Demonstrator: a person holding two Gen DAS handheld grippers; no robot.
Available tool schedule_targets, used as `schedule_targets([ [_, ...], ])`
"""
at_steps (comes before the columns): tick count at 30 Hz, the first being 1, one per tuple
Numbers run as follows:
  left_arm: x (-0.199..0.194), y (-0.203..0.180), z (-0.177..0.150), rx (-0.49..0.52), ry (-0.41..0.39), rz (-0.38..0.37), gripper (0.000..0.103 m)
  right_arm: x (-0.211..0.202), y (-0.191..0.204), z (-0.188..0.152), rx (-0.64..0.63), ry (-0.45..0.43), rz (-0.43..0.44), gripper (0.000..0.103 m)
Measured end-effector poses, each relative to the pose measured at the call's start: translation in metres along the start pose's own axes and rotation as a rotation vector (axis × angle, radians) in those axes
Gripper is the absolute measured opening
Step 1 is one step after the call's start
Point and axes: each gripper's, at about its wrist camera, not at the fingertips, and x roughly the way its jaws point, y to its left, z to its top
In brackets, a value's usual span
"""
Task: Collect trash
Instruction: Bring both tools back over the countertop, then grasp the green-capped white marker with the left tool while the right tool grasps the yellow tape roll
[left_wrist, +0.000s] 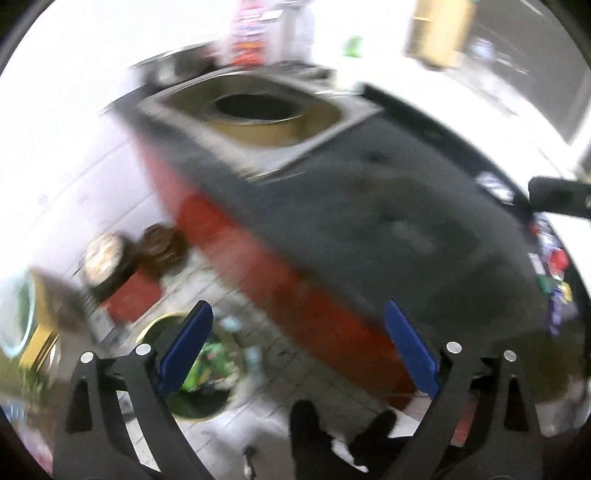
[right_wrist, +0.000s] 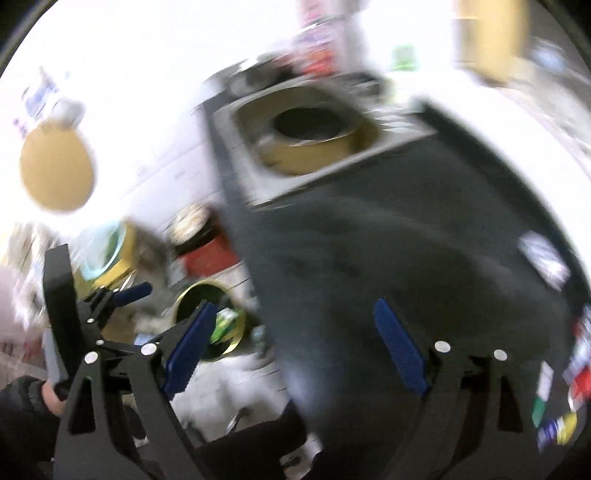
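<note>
The dark counter (left_wrist: 369, 206) fills most of the room here, with a red front panel (left_wrist: 280, 280) below its near edge and a square sink (left_wrist: 258, 110) set into its far end, a yellowish round pot (left_wrist: 258, 122) sitting inside it. On the tiled floor beside the counter's left edge stands a round bin (right_wrist: 210, 321) with a gold rim, green wrappers (left_wrist: 210, 362) lying in it. More wrappers and packets (right_wrist: 565, 387) are strewn along the counter's right edge, blurred. The left gripper (left_wrist: 299, 350) hangs above the counter's near edge, jaws spread wide with nothing between them. The right gripper (right_wrist: 291, 350) is just as wide apart and empty, over the counter itself.
</note>
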Motion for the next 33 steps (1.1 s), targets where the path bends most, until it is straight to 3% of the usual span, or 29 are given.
schedule_targets([
  [5,0.004,-0.118,0.032,0.156,0.036,-0.164,0.091,-0.083,-0.096,-0.055,0.23,-0.096,-0.183,0.085],
  [11,0.009,-0.234,0.034,0.31,0.083,-0.267,0.091,-0.163,-0.187,-0.148,0.485,-0.154,-0.379,0.085],
  [16,0.011,-0.308,0.023,0.405,0.12,-0.317,0.091,-0.201,-0.225,-0.214,0.627,-0.178,-0.467,0.085],
  [22,0.007,-0.357,0.009,0.507,0.118,-0.325,0.091,-0.223,-0.253,-0.261,0.717,-0.193,-0.511,0.085],
  [33,0.024,-0.394,0.005,0.516,0.161,-0.286,0.091,-0.224,-0.291,-0.273,0.715,-0.172,-0.507,0.085],
])
